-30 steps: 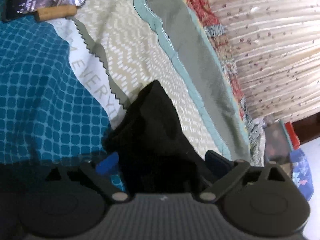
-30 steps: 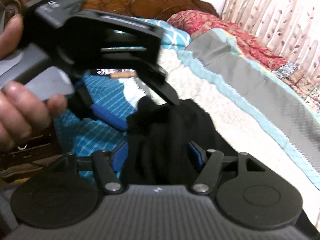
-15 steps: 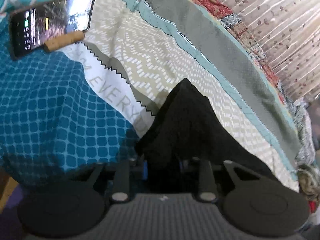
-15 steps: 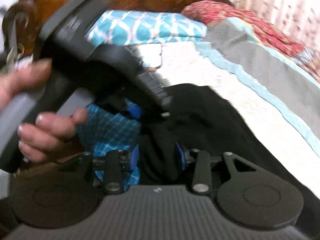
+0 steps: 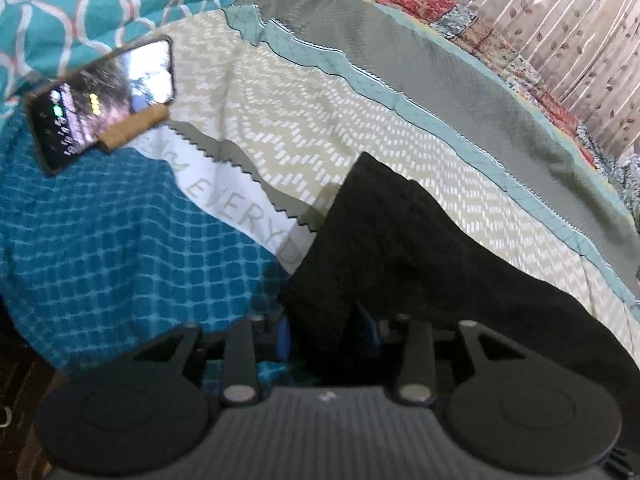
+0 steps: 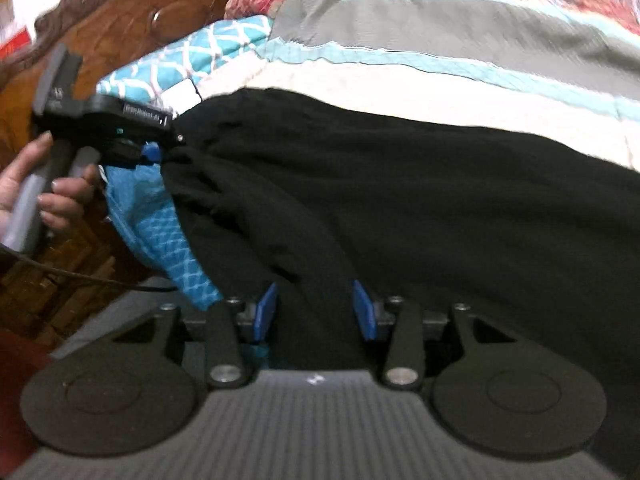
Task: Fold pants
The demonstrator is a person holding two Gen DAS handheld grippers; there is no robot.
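Left gripper (image 5: 326, 332) is closed down on a bunched edge of the black pants (image 5: 400, 248), its blue pads pressed into the cloth on both sides. From this grip the pants run forward and to the right, lying across the patterned bed (image 5: 280, 128). A phone (image 5: 100, 116) sits further up the bed on the left, well apart from the pants.

In the right wrist view, the left gripper (image 6: 154, 154) shows at the far left, held by the left hand (image 6: 40, 196), pinching one end of the gathered edge. The pants (image 6: 400, 200) spread from there across the middle of the picture, draped over the bed (image 6: 440, 92). Right gripper (image 6: 316, 312) is nearest the camera, with a thick fold of the same edge between its blue pads; the pads appear to bear on the cloth, though the gap between them is fairly wide.

Both grippers therefore hold one edge, the left further up and to the left, the right nearer the bed's side. The rest of the pants extends away to the right of both, so the fold likely runs along that long axis.
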